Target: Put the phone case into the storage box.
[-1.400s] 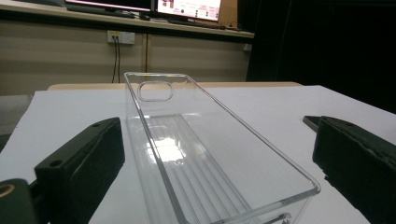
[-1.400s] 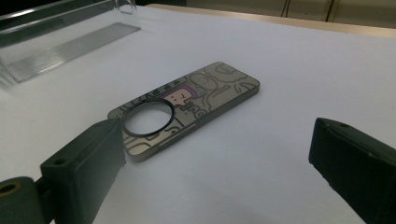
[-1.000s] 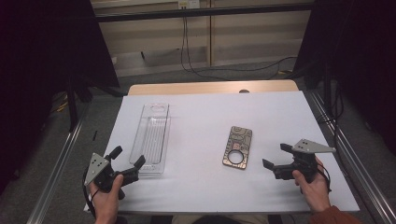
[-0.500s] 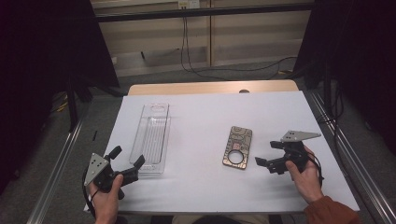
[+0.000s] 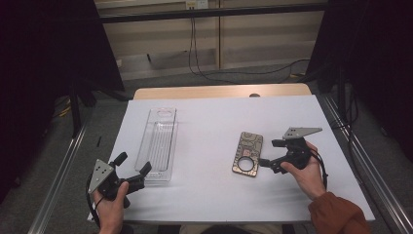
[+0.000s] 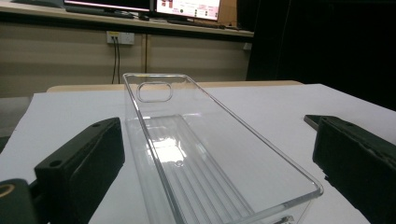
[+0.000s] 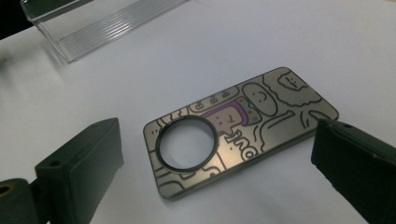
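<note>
A flat bronze phone case [image 5: 247,153] [image 7: 236,127] with cartoon drawings and a round ring lies on the white table [image 5: 209,131]. My right gripper [image 5: 271,153] is open just to its right, with the jaws spread towards the case's near end and nothing between them. A clear plastic tray [image 5: 158,143] [image 6: 205,154] lies lengthwise at the left, empty. My left gripper [image 5: 132,164] is open at the tray's near end, its jaws on either side of the tray's corner region, apart from it.
The table's wooden far edge [image 5: 221,91] shows beyond the white sheet. Metal rails [image 5: 63,170] run along both sides. Cables [image 5: 204,58] hang on the wall behind. Bare white surface lies between tray and case.
My right gripper has moved left and slightly forward, closing in on the phone case's near end. The left gripper, tray and case have stayed put.
</note>
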Available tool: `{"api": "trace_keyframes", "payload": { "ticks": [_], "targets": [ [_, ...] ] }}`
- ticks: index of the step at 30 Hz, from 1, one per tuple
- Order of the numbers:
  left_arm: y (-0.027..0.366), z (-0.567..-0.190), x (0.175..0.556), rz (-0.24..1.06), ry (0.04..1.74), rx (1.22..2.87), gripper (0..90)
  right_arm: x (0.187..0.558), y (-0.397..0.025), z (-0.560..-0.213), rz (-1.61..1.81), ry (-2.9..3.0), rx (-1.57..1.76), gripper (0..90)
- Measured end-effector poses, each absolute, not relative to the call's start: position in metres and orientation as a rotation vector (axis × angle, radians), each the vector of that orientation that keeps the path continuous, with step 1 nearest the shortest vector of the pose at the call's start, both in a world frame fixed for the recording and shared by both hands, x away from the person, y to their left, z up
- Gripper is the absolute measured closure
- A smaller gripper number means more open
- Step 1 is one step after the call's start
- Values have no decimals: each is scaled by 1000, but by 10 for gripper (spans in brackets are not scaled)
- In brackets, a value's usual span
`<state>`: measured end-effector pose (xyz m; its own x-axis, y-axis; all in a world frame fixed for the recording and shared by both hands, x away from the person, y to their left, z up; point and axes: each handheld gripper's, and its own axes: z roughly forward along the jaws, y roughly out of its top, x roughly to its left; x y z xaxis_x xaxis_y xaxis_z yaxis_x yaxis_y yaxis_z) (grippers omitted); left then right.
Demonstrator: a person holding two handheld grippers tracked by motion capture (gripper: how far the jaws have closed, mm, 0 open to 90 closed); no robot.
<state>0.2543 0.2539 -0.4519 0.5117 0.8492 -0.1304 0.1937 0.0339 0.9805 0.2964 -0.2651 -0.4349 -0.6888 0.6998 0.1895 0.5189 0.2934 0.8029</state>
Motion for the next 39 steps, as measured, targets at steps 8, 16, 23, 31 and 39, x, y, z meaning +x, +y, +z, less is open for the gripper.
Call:
{"api": "trace_keyframes", "payload": {
  "ticks": [8,16,23,31,39],
  "targets": [
    [254,-452,254,644,950,1483,23,316,-258,-431,1360,2363,1120,124],
    [254,-452,254,641,948,1486,23,334,-252,-426,1349,2351,1145,230],
    [254,-452,254,639,951,1485,23,349,-246,-421,1325,2355,1147,363],
    [255,-453,255,639,950,1488,23,366,-239,-415,1302,2384,1140,598],
    [256,-453,254,637,948,1489,23,385,-231,-415,1237,2446,1143,783]
  ]
}}
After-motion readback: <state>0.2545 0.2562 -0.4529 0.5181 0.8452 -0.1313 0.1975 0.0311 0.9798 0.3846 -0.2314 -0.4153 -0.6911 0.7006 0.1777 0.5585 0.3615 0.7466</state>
